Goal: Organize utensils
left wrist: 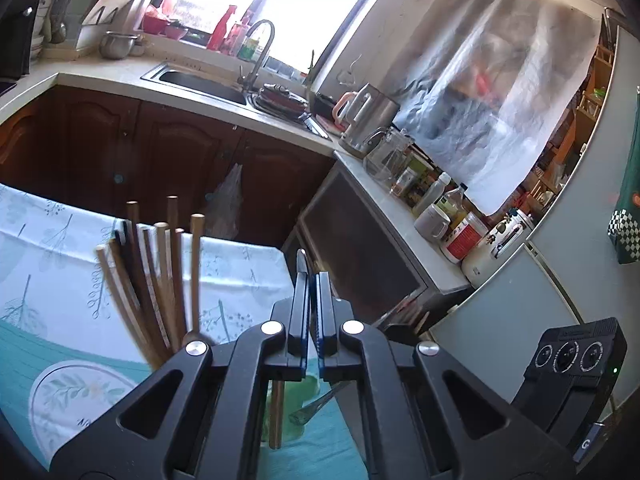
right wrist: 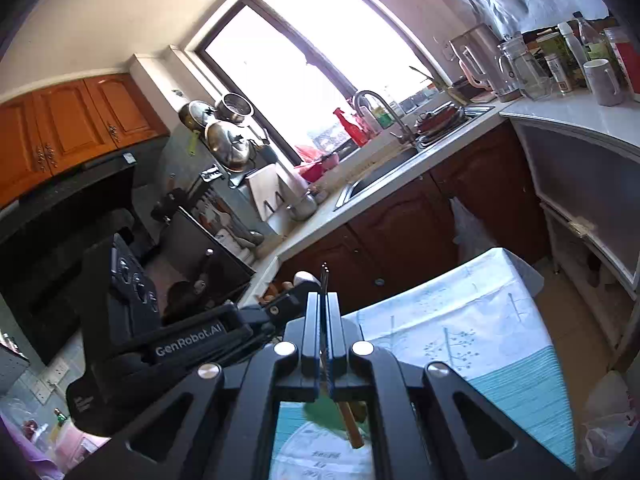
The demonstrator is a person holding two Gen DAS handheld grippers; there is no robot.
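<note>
My left gripper (left wrist: 312, 280) is shut on a metal utensil whose grey handle tip (left wrist: 301, 261) sticks out past the fingers; its other end (left wrist: 316, 406) hangs below over the tablecloth. A bunch of wooden chopsticks and utensil handles (left wrist: 160, 276) stands upright to its left. My right gripper (right wrist: 325, 300) is shut on a thin metal utensil (right wrist: 325, 270) seen edge-on, with a wooden-handled end (right wrist: 352, 424) below the fingers. The left gripper body (right wrist: 132, 320) shows in the right wrist view; the right gripper body (left wrist: 572, 356) shows in the left wrist view.
A table with a white and teal floral cloth (left wrist: 48, 240) lies below both grippers, also in the right wrist view (right wrist: 472, 320). Behind is a counter with a sink (left wrist: 200, 80), kettle (left wrist: 368, 120), jars and bottles (left wrist: 440, 208), and brown cabinets (left wrist: 140, 152).
</note>
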